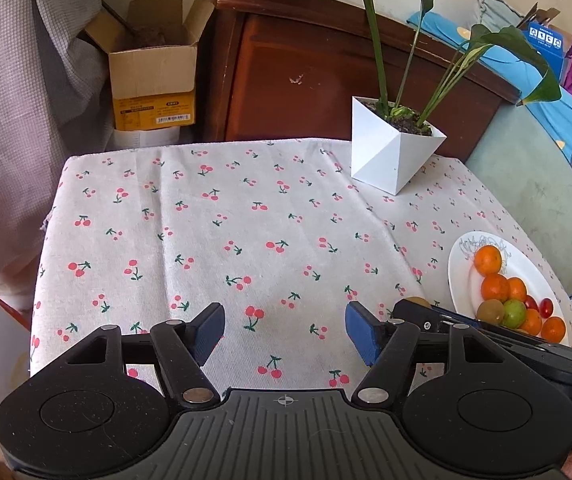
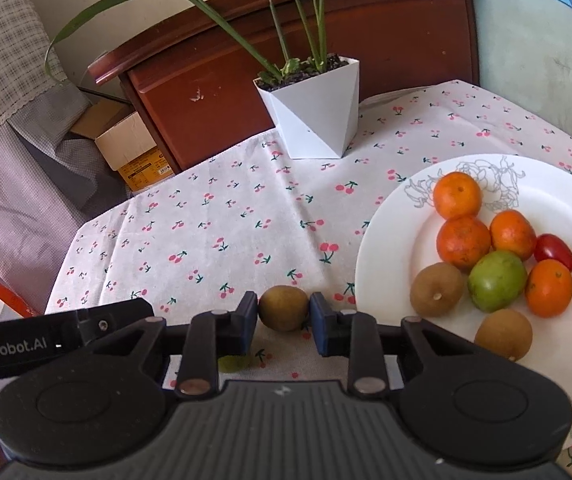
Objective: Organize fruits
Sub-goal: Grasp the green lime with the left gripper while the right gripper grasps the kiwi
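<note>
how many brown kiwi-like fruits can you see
3. One kiwi sits between the right claw pads, off the plate. Two lie on it: one left of the green fruit, one nearest the camera. Others may be hidden.

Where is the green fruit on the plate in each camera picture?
Left wrist view: the green fruit sits at the far right edge, low on the plate, among the oranges.
Right wrist view: the green fruit sits right of centre, mid-plate.
Shared landmark: the white plant pot.
</note>
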### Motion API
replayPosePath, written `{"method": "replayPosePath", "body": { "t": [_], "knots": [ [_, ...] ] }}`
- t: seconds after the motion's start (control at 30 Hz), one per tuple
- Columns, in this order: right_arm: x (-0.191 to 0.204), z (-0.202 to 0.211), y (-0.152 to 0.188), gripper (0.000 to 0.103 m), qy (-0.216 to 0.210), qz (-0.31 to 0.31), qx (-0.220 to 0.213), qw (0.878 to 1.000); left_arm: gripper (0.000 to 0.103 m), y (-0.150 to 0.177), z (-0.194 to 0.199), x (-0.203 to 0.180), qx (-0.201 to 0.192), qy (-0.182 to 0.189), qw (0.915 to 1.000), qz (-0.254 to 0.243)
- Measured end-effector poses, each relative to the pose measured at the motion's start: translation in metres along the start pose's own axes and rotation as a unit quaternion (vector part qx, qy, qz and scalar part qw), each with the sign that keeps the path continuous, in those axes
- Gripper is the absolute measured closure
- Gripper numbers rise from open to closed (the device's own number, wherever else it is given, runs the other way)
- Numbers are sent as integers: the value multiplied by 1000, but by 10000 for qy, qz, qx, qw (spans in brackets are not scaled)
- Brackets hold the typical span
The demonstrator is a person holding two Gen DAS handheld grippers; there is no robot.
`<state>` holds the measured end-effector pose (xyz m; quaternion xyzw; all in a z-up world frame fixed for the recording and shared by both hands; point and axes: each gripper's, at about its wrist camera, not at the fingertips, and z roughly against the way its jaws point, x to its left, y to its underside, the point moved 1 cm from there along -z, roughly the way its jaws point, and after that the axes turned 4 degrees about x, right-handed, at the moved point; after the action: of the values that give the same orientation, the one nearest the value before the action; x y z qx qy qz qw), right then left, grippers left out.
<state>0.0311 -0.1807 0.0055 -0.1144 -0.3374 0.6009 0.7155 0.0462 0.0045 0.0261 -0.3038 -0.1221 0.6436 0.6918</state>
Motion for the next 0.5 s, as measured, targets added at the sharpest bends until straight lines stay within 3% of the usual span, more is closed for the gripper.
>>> {"method": "replayPosePath", "body": {
  "t": [0.33,0.5],
  "knots": [
    [-15,27,-13,75,-159,-282,-372,9988,37,14,-2,-17,16,353,9986,-386],
    [-30,46,-14,75,-106,-435,-530,9976,37,22,-5,-39,-117,485,9949,-880]
  ]
}}
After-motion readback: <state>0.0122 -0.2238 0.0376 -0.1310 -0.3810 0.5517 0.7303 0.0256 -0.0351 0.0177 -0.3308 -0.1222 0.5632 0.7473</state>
